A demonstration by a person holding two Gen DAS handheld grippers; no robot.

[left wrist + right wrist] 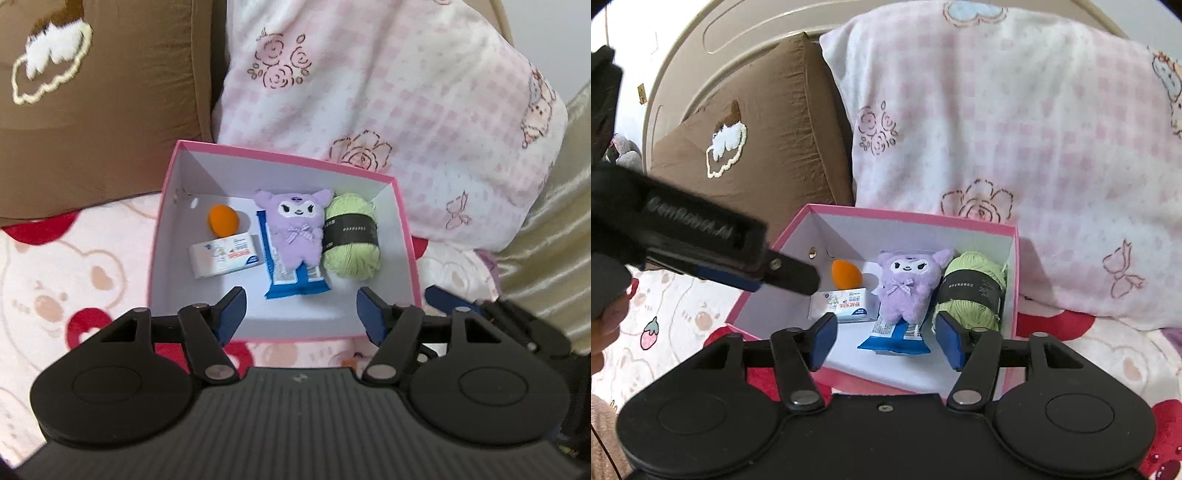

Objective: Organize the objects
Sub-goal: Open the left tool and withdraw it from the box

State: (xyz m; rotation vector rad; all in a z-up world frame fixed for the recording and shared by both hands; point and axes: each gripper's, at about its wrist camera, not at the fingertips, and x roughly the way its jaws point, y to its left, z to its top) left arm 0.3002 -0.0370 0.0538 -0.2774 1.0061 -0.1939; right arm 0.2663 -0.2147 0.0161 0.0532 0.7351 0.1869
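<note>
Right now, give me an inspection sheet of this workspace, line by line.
Surface: bed sheet with bear and strawberry print.
Job's things: pink box, lid off, holds an orange makeup sponge, white tissue pack, purple plush doll lying on a blue snack packet, green yarn ball.
Clutter: nothing seen.
Grippers: left gripper open, empty, above the box's near edge; right gripper open, empty.
Cables: nothing seen.
Surroundings: brown pillow, pink floral pillow, headboard.
</note>
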